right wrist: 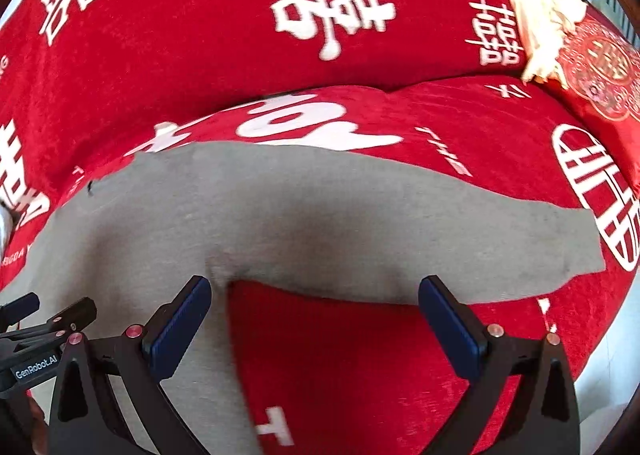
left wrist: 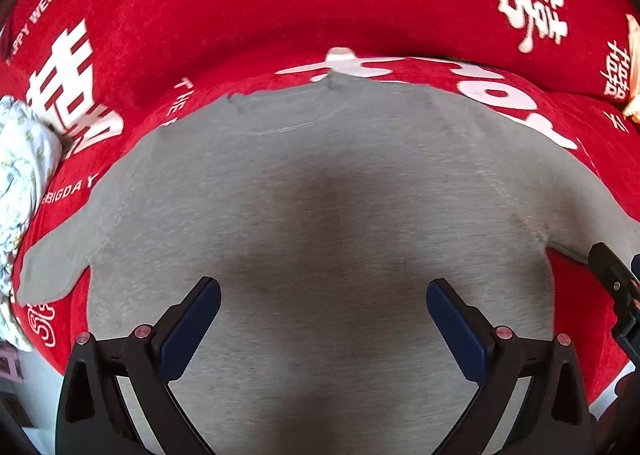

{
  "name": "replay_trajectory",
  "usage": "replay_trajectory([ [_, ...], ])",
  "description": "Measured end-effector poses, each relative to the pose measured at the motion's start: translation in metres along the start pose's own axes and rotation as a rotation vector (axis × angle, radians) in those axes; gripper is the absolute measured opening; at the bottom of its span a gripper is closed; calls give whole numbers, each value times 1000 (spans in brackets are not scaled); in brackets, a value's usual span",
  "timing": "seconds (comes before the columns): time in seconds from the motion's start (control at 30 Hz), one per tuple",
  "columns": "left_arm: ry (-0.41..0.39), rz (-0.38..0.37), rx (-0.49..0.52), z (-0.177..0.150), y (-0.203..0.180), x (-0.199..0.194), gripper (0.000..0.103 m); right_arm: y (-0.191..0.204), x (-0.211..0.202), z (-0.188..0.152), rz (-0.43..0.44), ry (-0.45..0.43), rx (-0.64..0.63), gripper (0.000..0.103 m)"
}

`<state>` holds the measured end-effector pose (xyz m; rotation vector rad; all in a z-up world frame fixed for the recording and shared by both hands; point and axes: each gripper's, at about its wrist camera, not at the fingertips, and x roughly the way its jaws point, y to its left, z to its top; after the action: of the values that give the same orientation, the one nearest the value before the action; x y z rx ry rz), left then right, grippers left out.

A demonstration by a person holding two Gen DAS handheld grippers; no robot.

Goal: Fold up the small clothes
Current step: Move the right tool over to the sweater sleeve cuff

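Lying flat on red cover (left wrist: 280, 15): grey shirt (left wrist: 320, 195), sleeve reaching toward 3 o'clock. Hovering above it, jaws spread wide apart, gripping nothing: left gripper (left wrist: 323, 295) and right gripper (right wrist: 315, 293).

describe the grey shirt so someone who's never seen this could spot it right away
A red cover printed with white characters fills both views. Spread flat on it, right in front of both open hand-held grippers, lies the grey shirt, sleeves out to either side. It is the only plain, unprinted fabric; the floral cloth at the left edge is bunched and patterned.
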<state>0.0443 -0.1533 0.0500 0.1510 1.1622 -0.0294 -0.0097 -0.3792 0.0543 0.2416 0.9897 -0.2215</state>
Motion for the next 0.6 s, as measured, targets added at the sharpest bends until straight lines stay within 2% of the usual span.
replay_trajectory([
  [0.4, -36, -15, 70, 6, -48, -6, 103, -45, -2, -1, -67, -18, 41, 103],
  [0.6, -30, -26, 94, 10, -67, -3, 103, -73, -3, -1, -105, -23, 61, 103],
])
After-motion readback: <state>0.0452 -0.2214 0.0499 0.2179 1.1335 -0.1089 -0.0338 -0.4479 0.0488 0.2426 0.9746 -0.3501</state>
